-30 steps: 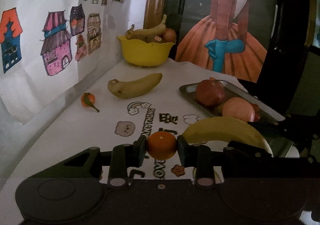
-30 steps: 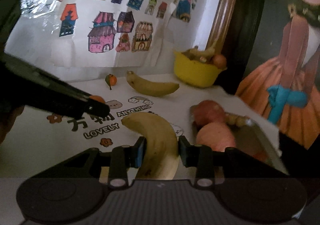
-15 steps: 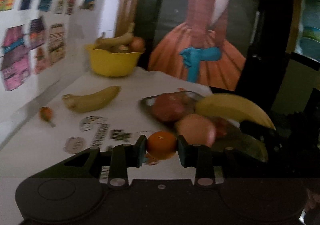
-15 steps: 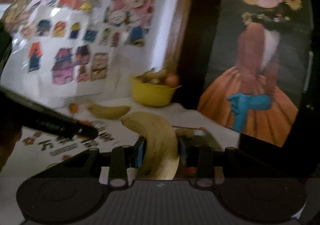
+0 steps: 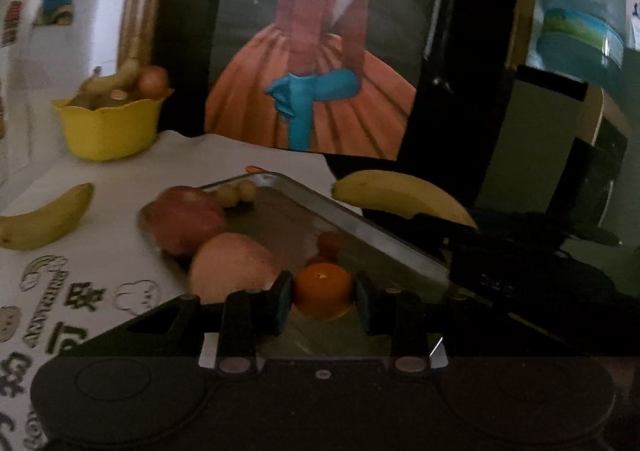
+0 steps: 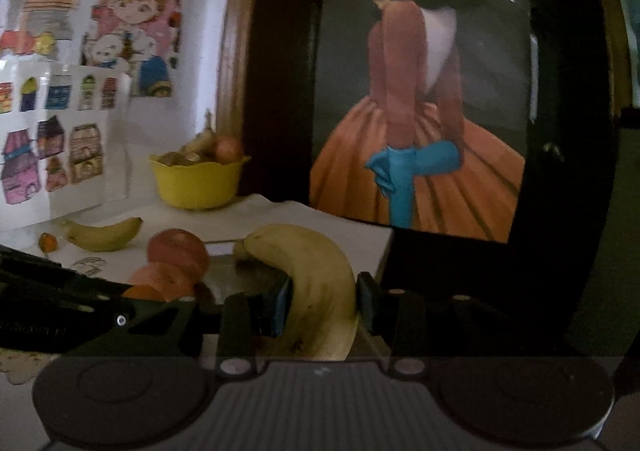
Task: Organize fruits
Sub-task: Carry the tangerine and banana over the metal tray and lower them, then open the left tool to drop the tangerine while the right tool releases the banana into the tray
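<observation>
The left tool (image 5: 323, 293) is pinching a small orange (image 5: 323, 290) by its sides, pads flat on either flank, and holds it just above the near end of the metal tray (image 5: 384, 239). The right tool (image 6: 323, 301) is clamped on a banana (image 6: 316, 287) across its thick lower half, the tip curving up and away over the tray's right edge.

Already in the tray lie two reddish apples (image 5: 188, 217) and some small round fruits (image 5: 236, 193) at the far end. Another banana (image 5: 48, 217) lies loose on the table (image 5: 120, 271) to the left, a tiny orange fruit (image 6: 47, 242) sits further off by the wall, and a yellow bowl (image 5: 110, 127) with more fruit stands at the back.

The orange looks light and firm, with a rind that gives a little; a grip across its widest part, as here, should keep it from rolling out, though a hard squeeze could dent it. The banana is soft under its skin and bruises easily, and it is long, so a hold well off its middle would likely let it swing or pivot between the pads. Mid-body, with gentle pressure, seems the safest place. Both fruits will probably roll or rock once set down on smooth metal, so a low release against the apples looks wise
</observation>
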The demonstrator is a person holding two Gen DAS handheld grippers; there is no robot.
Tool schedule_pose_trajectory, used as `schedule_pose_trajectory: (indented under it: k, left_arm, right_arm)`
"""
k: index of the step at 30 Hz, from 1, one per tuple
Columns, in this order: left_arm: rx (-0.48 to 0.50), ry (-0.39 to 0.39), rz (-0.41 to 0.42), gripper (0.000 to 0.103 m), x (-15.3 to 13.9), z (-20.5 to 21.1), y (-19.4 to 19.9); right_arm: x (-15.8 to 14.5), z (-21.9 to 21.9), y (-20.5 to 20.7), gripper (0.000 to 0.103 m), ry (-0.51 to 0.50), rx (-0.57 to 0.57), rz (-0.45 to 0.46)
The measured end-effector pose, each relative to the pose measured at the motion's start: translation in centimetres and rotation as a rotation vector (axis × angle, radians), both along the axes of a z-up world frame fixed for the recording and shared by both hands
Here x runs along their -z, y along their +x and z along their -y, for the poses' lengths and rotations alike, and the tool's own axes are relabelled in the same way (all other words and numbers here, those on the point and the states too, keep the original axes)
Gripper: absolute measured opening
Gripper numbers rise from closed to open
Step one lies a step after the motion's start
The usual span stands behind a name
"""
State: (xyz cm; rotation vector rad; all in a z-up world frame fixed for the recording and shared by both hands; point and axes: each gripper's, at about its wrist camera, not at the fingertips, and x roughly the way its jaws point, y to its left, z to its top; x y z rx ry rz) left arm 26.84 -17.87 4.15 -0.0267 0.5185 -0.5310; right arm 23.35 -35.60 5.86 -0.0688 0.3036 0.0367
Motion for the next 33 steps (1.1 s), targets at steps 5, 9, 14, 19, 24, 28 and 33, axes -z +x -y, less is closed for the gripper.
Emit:
schedule_pose_trajectory:
  k: [5,9,14,19,24,28,33]
  left_arm:
    - [0.027,0.032,-0.003,0.035,1.0,1.8,0.5]
    - [0.035,0.047,-0.018,0.035,1.7,2.2,0.9]
    - [0.037,0.060,-0.026,0.035,2.2,2.2,1.0]
    - [0.031,0.076,-0.035,0.035,2.4,2.3,1.1]
    - [0.025,0.082,-0.046,0.035,2.7,2.3,1.4]
    - [0.021,0.083,-0.056,0.035,2.9,2.3,1.5]
    - [0.025,0.084,-0.072,0.035,3.2,2.3,1.6]
  right_arm:
    - [1.3,1.2,1.6,0.039,0.041,0.012,-0.036]
    - [2.1,1.3,2.5,0.039,0.048,0.008,-0.061]
    - [2.6,1.4,2.9,0.039,0.049,0.010,-0.083]
    - [2.7,1.4,3.0,0.039,0.049,0.009,-0.085]
    - [2.8,1.3,3.2,0.040,0.049,0.010,-0.087]
    - [3.0,1.1,3.4,0.040,0.049,0.010,-0.098]
    - [3.4,1.0,3.6,0.039,0.049,0.012,-0.113]
